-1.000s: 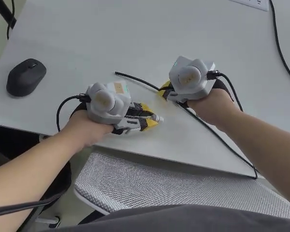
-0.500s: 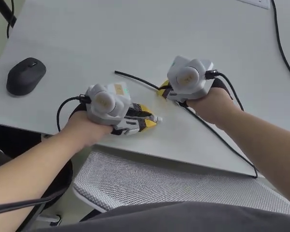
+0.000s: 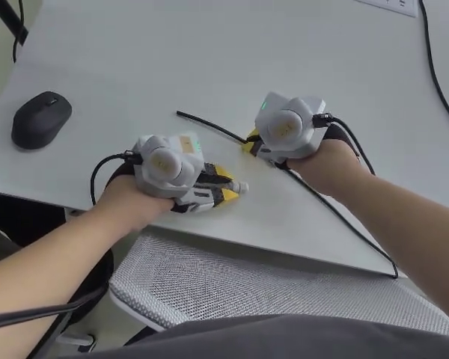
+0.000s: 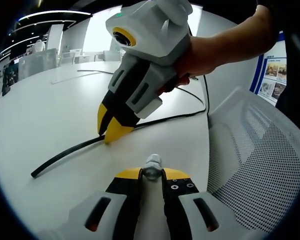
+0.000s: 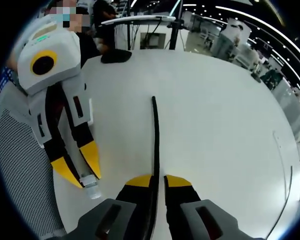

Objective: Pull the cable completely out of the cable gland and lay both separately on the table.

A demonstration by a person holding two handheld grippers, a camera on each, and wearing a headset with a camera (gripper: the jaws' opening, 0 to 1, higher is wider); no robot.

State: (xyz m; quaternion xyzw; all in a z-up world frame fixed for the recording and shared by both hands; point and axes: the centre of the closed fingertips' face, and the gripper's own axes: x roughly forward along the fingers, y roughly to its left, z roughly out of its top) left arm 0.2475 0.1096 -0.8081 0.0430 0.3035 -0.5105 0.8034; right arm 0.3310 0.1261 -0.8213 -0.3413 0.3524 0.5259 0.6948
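Holding the small whitish plastic cable gland (image 4: 152, 162) in my left gripper (image 4: 151, 176), with the jaws narrow and pinched on its body. The gland's end pokes out past the yellow tips. It sits low at the white tabletop (image 3: 209, 52); whether it touches I cannot tell.

My right gripper (image 5: 158, 181) is clamped narrow on the thin black cable (image 5: 155, 135), which runs straight out from the jaws and lies flat on the table. Its free end is bare and apart from the gland.

Edges: in the head view the left gripper (image 3: 226, 187) works close to the table's near edge, with the grey mesh chair seat (image 3: 269, 288) just below it. The right gripper (image 3: 251, 140) is a little farther in and to the right. Beyond both is a broad open tabletop.

A black computer mouse (image 3: 41, 118) lies well apart on the left. The right gripper view puts that mouse (image 5: 115, 56) beyond the cable's end. The left gripper view shows the right gripper (image 4: 109, 136) tip-down on the cable (image 4: 65, 154).
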